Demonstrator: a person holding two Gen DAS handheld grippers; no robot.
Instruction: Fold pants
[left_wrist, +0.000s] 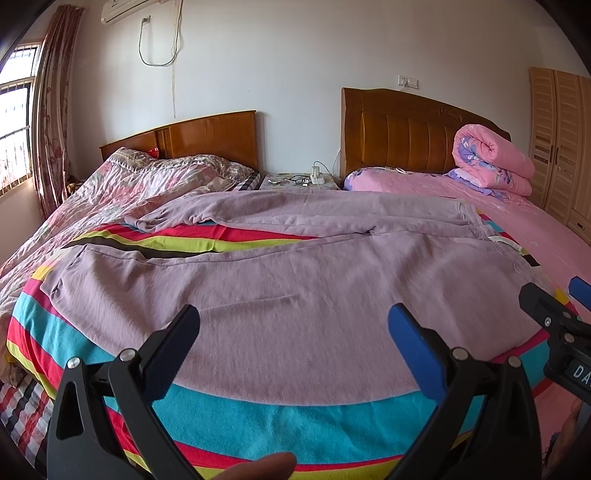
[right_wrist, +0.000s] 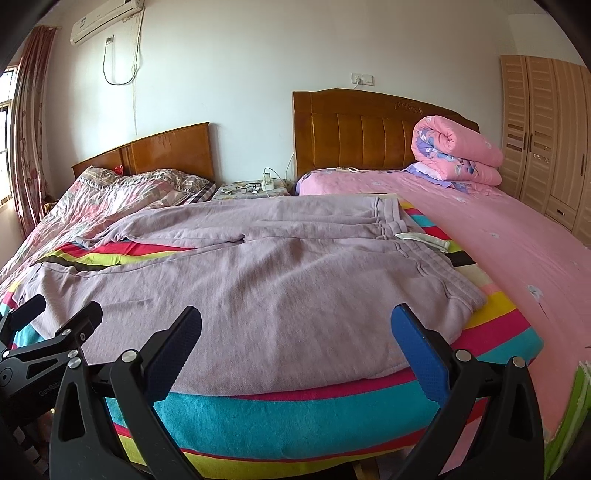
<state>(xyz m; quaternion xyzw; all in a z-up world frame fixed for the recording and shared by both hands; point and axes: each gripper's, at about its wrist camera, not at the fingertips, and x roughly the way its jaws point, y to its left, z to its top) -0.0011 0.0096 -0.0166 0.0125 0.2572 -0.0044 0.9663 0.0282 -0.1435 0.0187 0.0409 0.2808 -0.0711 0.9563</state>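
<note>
Mauve pants (left_wrist: 280, 295) lie spread flat on a striped blanket (left_wrist: 236, 417), waistband to the right, legs running left with a gap between them. They also show in the right wrist view (right_wrist: 280, 288), waistband (right_wrist: 413, 243) at right. My left gripper (left_wrist: 293, 321) is open and empty, just above the near pant leg's edge. My right gripper (right_wrist: 295, 325) is open and empty, over the near edge by the hip. Each gripper shows in the other's view, the right one (left_wrist: 554, 306) and the left one (right_wrist: 55, 314).
The striped blanket (right_wrist: 295, 413) covers the bed's foot. A rolled pink quilt (right_wrist: 458, 151) lies on the pink bed (right_wrist: 498, 236) at right. A floral quilt (left_wrist: 122, 184) covers the left bed. A nightstand (left_wrist: 295, 181) stands between the headboards. A wardrobe (right_wrist: 546, 136) stands at far right.
</note>
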